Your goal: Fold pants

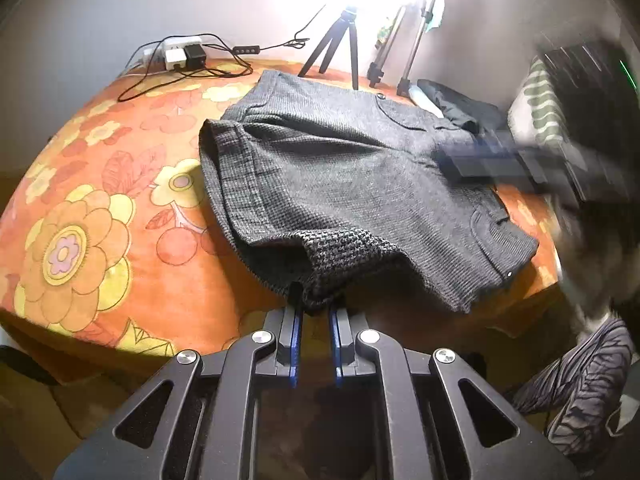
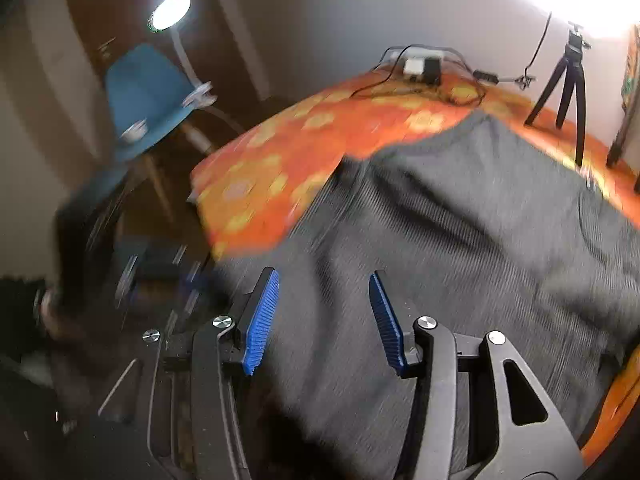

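The grey houndstooth pants (image 1: 360, 184) lie folded on the orange flowered cloth (image 1: 100, 208) that covers the table. My left gripper (image 1: 318, 300) is shut on a bunched corner of the pants at the near edge, with fabric pinched between its blue pads. In the left wrist view my right gripper (image 1: 452, 162) is a dark blur over the right side of the pants. In its own view the right gripper (image 2: 324, 276) stands open just above the pants (image 2: 460, 240), with nothing between its blue pads (image 2: 260, 324). The left gripper (image 2: 160, 276) is a blur at the left there.
A power strip with chargers and cables (image 1: 180, 56) lies at the table's far left corner. Tripod legs (image 1: 340, 44) stand along the back edge, under a bright lamp. A dark garment (image 1: 460, 104) lies at the back right. A blue chair (image 2: 148, 96) stands beside the table.
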Tool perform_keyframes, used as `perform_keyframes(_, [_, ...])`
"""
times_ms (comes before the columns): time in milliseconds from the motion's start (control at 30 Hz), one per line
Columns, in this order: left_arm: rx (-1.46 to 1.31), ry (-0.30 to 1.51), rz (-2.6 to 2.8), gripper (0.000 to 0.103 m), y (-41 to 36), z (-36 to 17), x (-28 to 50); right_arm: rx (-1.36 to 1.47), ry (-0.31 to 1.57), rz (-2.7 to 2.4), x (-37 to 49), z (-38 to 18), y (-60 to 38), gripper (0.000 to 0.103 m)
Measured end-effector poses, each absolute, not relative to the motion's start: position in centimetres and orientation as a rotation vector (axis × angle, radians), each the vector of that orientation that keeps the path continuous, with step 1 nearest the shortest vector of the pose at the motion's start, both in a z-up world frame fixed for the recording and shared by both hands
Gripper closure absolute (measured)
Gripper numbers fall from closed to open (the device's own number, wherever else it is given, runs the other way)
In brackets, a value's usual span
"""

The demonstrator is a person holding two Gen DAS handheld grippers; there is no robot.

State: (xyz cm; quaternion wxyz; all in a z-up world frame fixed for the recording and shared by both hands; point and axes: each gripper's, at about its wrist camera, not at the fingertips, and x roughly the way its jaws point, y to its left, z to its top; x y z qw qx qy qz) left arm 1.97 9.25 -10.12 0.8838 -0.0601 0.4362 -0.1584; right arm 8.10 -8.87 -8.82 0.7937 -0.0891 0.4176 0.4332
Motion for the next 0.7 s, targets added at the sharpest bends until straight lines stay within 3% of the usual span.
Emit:
perform_keyframes(233, [-0.102, 0.891, -0.338, 0.093, 8.2, -9.3, 2.5, -0.353, 0.91, 0.938, 2.4, -13.4, -8.4, 0.051])
perform_keyframes(300, [-0.085, 0.892, -0.338, 0.093, 8.0, -9.3, 2.5, -0.381, 0.911, 0.906, 2.4, -14.2, -7.9, 0.054])
perform_keyframes(367, [-0.06, 0.894, -0.331, 0.092, 7.8, -9.3, 2.4, -0.386, 0.92, 0.869, 3.0, -14.8, -7.7, 0.088])
perform_keyframes(400, [-0.05, 0.897, -0.328, 0.089, 7.7, -9.4, 2.4, -0.375, 0.933, 0.86, 3.5, -15.1, -7.8, 0.092])
perform_keyframes(467, [-0.017, 0.909, -0.309, 0.073, 7.5, -9.6, 2.3, -0.334, 0.94, 0.859, 4.0, -15.1, -8.2, 0.094])
perform_keyframes(533, [0.053, 0.905, -0.288, 0.043, 7.2, -9.8, 1.9, -0.311, 0.933, 0.863, 4.3, -15.1, -8.6, 0.095])
perform_keyframes(700, [0.33, 0.844, -0.234, 0.041, 5.7, -9.7, 0.6, -0.301, 0.923, 0.885, 4.7, -14.7, -8.4, 0.096])
